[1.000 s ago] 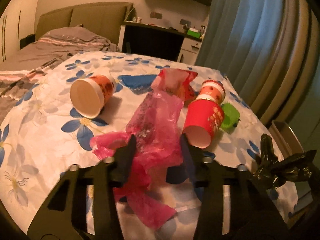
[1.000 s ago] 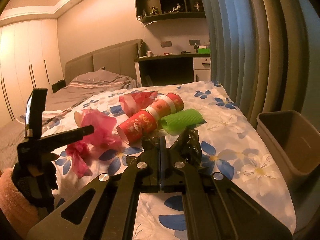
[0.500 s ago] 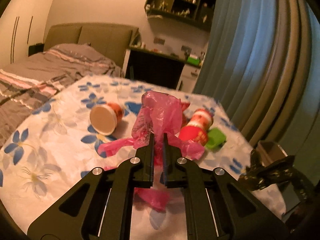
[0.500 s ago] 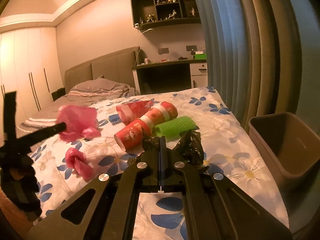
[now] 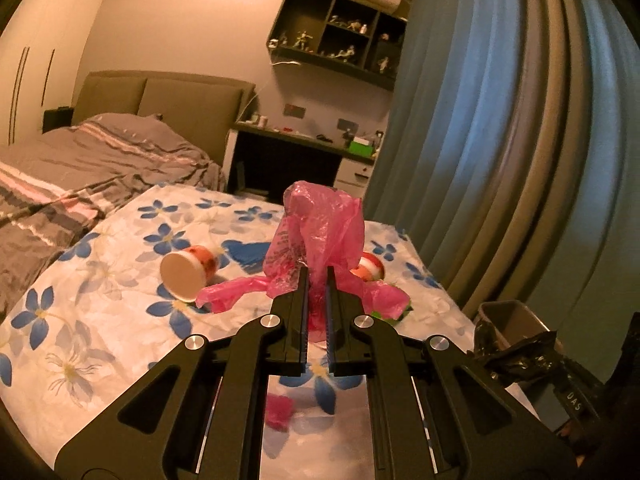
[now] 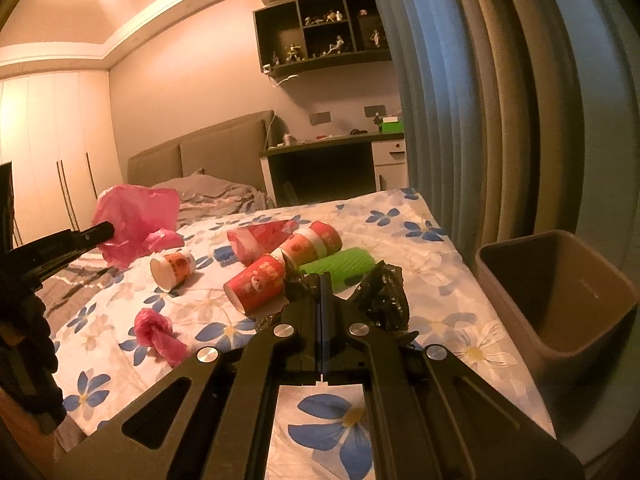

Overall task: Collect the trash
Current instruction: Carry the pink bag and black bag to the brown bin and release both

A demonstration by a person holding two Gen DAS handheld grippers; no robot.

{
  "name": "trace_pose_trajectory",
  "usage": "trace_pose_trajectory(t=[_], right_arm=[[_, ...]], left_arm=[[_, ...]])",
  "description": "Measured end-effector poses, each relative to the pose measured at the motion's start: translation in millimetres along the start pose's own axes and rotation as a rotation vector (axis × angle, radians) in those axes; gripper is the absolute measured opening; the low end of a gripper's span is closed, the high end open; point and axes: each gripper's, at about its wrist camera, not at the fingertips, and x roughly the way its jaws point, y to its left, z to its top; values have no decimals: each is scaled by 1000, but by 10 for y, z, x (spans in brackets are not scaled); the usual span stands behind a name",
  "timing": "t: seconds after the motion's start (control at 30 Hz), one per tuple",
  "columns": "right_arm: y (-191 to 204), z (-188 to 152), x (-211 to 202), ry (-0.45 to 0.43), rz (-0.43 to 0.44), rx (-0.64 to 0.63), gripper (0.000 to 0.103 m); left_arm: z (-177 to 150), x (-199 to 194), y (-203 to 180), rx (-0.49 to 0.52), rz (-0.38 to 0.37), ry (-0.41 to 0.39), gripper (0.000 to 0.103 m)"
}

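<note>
Trash, a pink bag, hangs above the bed pinched in our left claw, clear of the cups, while our right claw grips a black bag beside the bin.

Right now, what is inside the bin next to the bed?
The right wrist view shows the bin with bare inner walls and no trash where it can be seen. Its near wall hides the front of the floor, so something small there cannot be ruled out.
</note>
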Motion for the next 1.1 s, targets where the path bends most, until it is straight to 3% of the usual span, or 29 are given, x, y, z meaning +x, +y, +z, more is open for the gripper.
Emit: trace_pose_trajectory(t=[0.17,0.5,0.8,1.1], right_arm=[[-110,24,-70,-15,-17,6,1],[-437,118,-205,-61,-88,22,1],[-1021,317,-425,-150,-253,48,1],[-1583,318,-405,-147,-366,97,1]], left_arm=[[-16,80,-224,24,-42,11,6],[-116,369,-991,128,-195,47,6],[-217,750,-1866,205,-364,87,6],[-390,1099,-2565,253,-478,104,6]])
